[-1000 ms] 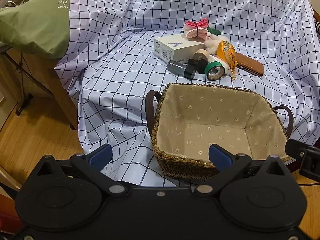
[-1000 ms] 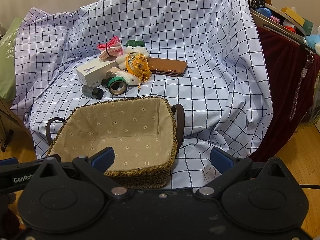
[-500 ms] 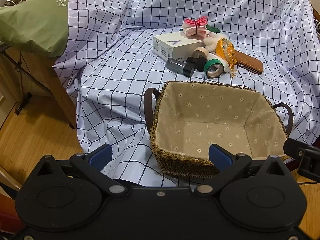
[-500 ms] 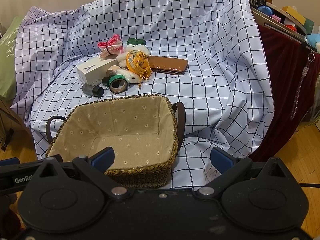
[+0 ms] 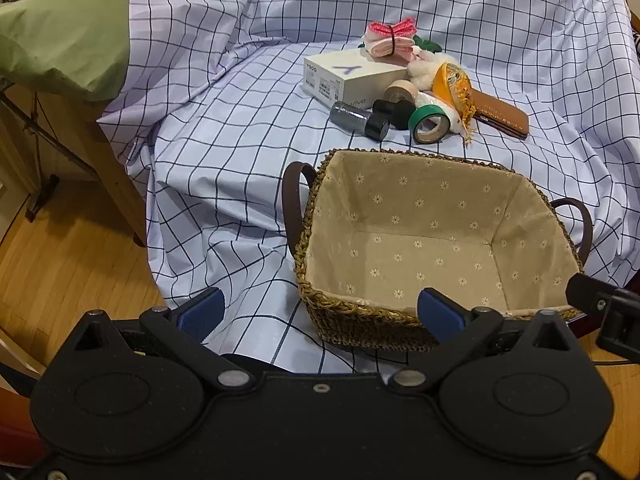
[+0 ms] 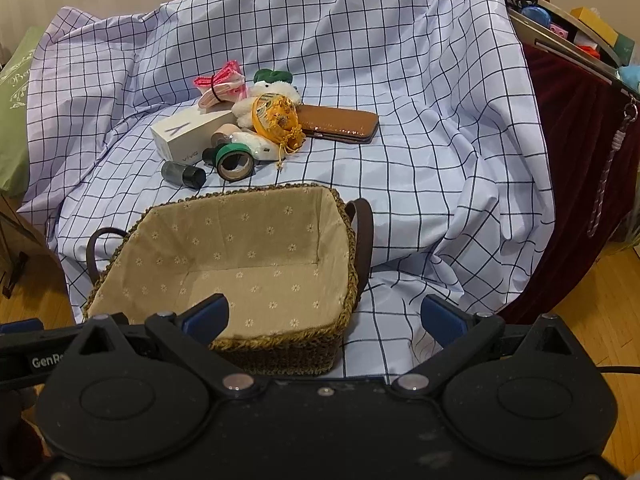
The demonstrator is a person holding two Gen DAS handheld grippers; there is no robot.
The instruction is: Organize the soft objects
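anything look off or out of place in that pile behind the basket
Nothing spilled or damaged. The pile mixes hard and soft: white box, tape rolls and brown case crowd the plush toy and pink cloth bundle. The basket is empty.

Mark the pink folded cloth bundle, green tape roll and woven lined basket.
pink folded cloth bundle (image 6: 221, 85), right wrist view, on the black band
green tape roll (image 5: 430, 123), left wrist view, on its rim
woven lined basket (image 6: 349, 240), right wrist view, on its right rim

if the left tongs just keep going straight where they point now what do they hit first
Most likely the woven basket: its near left corner sits just ahead of the open left tongs, between the fingers. Depth is unclear, so they might pass over the rim into its empty lined inside.
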